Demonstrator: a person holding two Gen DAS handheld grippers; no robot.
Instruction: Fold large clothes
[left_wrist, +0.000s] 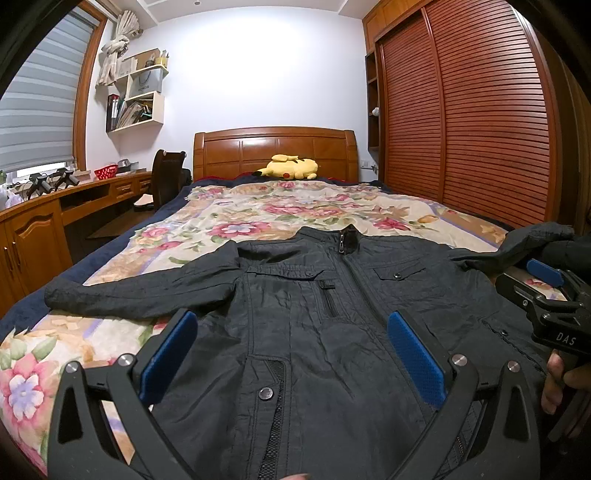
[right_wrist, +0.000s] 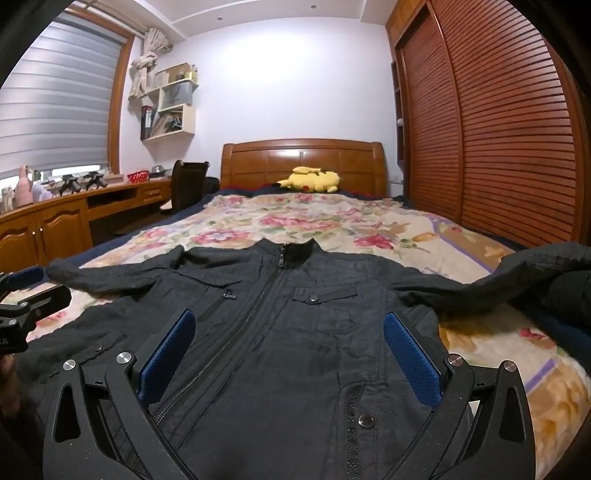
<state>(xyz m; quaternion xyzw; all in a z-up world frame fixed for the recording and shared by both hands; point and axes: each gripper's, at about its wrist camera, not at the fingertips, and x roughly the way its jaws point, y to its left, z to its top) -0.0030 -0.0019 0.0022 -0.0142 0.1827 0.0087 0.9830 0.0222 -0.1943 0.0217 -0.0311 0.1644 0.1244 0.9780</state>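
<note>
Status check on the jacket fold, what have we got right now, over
Left gripper open, right gripper open, both empty above the jacket. Jacket flat, zipped, face up on the bed, unfolded. Right sleeve rumpled.

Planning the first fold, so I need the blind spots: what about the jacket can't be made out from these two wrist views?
- Jacket hem: cut off by the bottom edge in both views, behind the gripper bodies.
- Right sleeve cuff: runs off the right edge in the right wrist view.
- Jacket back: face down on the bed.

bed (left_wrist: 110, 258) | floral blanket (left_wrist: 258, 214) | black jacket (left_wrist: 314, 332) flat | yellow plush (left_wrist: 291, 168)
</note>
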